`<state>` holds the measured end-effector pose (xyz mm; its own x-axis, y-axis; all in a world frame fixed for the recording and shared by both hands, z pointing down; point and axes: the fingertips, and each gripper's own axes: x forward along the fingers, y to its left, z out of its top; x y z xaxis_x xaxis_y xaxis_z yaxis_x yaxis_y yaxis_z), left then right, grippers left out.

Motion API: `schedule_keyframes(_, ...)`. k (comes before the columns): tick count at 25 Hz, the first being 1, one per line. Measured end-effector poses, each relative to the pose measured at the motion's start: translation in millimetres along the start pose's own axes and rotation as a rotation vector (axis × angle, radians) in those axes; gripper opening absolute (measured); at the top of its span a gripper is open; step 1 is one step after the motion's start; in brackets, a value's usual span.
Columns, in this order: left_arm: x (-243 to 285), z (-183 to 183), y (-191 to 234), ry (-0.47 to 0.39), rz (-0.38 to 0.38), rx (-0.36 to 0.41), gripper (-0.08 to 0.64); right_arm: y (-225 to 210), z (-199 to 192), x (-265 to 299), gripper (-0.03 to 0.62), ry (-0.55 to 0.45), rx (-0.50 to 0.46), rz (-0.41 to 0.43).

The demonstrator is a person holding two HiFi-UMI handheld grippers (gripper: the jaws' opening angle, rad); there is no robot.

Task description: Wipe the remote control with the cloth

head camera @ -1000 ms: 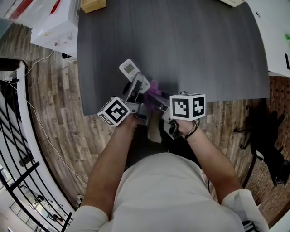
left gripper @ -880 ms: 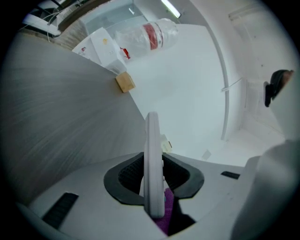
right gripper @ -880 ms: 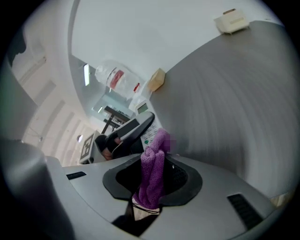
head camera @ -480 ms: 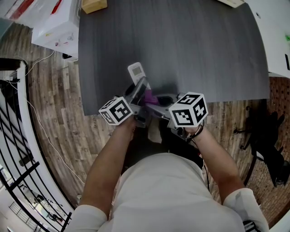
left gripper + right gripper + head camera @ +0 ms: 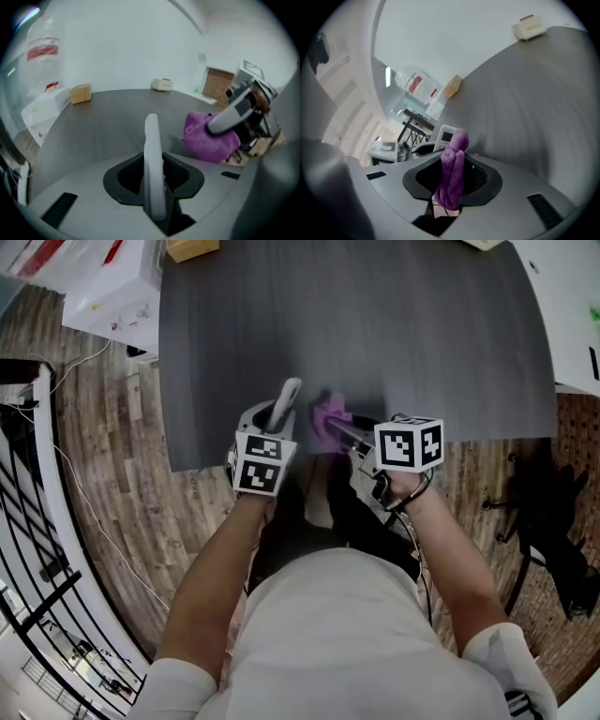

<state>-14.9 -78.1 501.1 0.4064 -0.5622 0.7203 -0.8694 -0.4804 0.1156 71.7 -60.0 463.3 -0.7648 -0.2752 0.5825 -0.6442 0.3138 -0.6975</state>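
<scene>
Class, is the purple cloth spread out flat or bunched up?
Bunched up: the purple cloth is a crumpled wad pinched by the right gripper.

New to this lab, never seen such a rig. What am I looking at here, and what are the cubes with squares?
No robot: a person holds a two-jaw gripper in each hand; the marked cubes are part of them. The top-down picture comes from a camera on the person's head, the other two from cameras on the grippers. The left gripper clamps a white remote control on edge; the right gripper clamps a purple cloth beside it. Before them lies a dark grey table, a tan block and a small white box at its far edge.
</scene>
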Motion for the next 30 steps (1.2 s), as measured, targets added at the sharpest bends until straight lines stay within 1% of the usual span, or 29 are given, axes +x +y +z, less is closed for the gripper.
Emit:
schedule_keyframes(2, 4, -3, -7, 0.051, 0.021, 0.124, 0.104, -11, 10, 10, 0.101, 0.006, 0.036, -0.017)
schedule_keyframes(4, 7, -8, -19, 0.088, 0.009, 0.211, 0.104, -16, 15, 19, 0.101, 0.034, 0.042, -0.015)
schedule_keyframes(7, 9, -12, -34, 0.109, -0.018, 0.291, 0.111, -19, 19, 26, 0.101, 0.079, 0.012, -0.012)
schedule_keyframes(11, 7, -15, -48, 0.129, -0.052, 0.373, 0.173, -18, 20, 26, 0.101, 0.114, -0.042, -0.018)
schedule_keyframes(15, 3, -20, -57, 0.132, -0.073, 0.429, 0.217, -19, 19, 24, 0.101, 0.112, -0.055, -0.034)
schedule_keyframes(19, -1, -19, -66, 0.116, -0.082, 0.485, 0.228, -25, 23, 20, 0.101, 0.097, -0.080, -0.081)
schedule_keyframes(24, -4, -23, -81, 0.103, -0.113, 0.485, 0.241, -35, 26, 11, 0.101, 0.066, -0.077, -0.151)
schedule_keyframes(27, -5, -25, -86, 0.098, -0.120, 0.513, 0.241, -41, 33, 6, 0.101, 0.042, -0.079, -0.204)
schedule_keyframes(30, -4, -27, -93, 0.096, -0.131, 0.539, 0.241, -44, 35, 7, 0.101, 0.031, -0.071, -0.226)
